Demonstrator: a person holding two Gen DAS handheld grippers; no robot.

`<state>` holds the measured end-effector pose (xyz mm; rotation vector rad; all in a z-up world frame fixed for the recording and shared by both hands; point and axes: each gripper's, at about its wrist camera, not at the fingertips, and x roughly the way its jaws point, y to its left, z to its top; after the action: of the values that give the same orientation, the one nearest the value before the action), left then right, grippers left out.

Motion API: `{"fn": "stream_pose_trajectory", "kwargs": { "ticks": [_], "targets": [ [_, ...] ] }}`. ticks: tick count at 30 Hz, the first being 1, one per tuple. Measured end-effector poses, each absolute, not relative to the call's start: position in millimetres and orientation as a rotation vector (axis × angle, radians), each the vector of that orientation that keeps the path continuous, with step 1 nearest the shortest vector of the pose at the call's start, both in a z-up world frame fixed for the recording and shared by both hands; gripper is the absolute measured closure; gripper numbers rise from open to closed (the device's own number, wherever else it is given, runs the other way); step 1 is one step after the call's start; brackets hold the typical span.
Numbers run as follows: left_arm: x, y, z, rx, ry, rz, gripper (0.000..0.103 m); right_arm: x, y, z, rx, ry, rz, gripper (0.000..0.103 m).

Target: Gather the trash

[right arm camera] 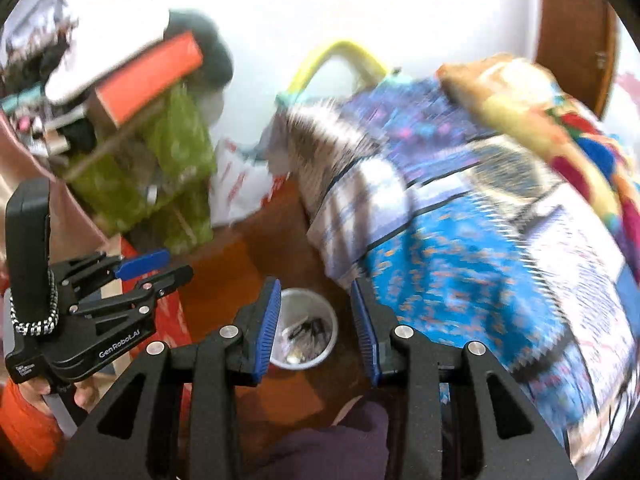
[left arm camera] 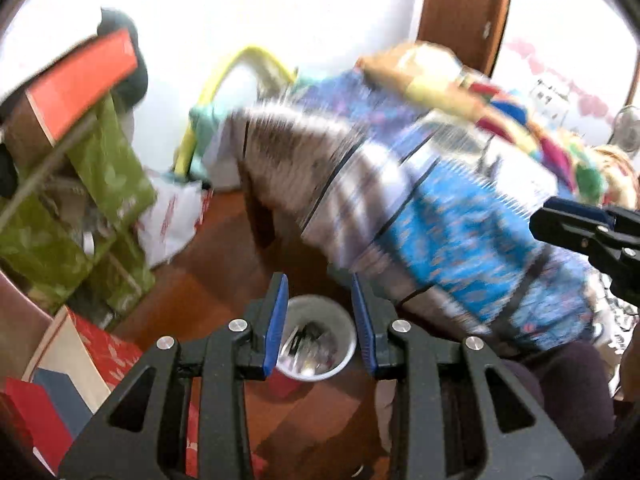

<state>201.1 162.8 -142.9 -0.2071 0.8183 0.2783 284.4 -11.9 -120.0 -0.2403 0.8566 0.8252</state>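
Note:
A small white trash bin (left arm camera: 316,338) stands on the wooden floor, with dark and shiny scraps inside. It also shows in the right wrist view (right arm camera: 306,328). My left gripper (left arm camera: 320,320) is open and empty, held above the bin. My right gripper (right arm camera: 316,326) is open and empty, also above the bin. The left gripper appears at the left of the right wrist view (right arm camera: 156,266), its jaws apart. The right gripper's tip shows at the right edge of the left wrist view (left arm camera: 576,226). Both views are blurred by motion.
A bed with a blue patterned quilt (left arm camera: 460,208) and colourful pillow (left arm camera: 472,92) fills the right. Green bags (left arm camera: 100,184) and an orange-red box (left arm camera: 84,80) are stacked at left. Red and white boxes (left arm camera: 80,356) lie on the brown wooden floor (left arm camera: 224,264). A brown door (left arm camera: 464,4) stands behind.

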Motion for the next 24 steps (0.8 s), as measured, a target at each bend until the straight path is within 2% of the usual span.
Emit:
{"fn": "stream_pose_trajectory", "kwargs": {
  "ticks": [5, 11, 19, 20, 21, 22, 24],
  "targets": [
    [160.4, 114.8, -72.7, -0.159, 0.646, 0.189, 0.071, 237.5, -71.8, -66.3, -0.098, 0.711, 0.734, 0.070],
    [103.3, 57.8, -14.0, -0.093, 0.470, 0.101, 0.071, 174.6, -129.4, -18.8, -0.007, 0.547, 0.614, 0.070],
    [45.1, 17.6, 6.5, -0.115, 0.381, 0.037, 0.057, 103.8, -178.5, 8.6, 0.072, 0.379, 0.423, 0.068],
    [40.6, 13.8, 6.4, -0.109, 0.379, 0.037, 0.055, 98.7, -181.9, 9.4, 0.073, 0.369, 0.410, 0.062],
    [37.4, 10.9, 6.5, -0.101, 0.380, 0.036, 0.049, 91.3, -184.2, 10.6, 0.071, 0.356, 0.391, 0.052],
    [33.2, 7.0, 6.7, -0.086, 0.380, 0.038, 0.042, 84.9, -188.7, 11.0, 0.071, 0.347, 0.380, 0.046],
    [25.0, 1.7, 6.8, -0.076, 0.368, 0.056, 0.031, 69.8, -194.8, 12.0, 0.071, 0.315, 0.341, 0.026]
  ]
}}
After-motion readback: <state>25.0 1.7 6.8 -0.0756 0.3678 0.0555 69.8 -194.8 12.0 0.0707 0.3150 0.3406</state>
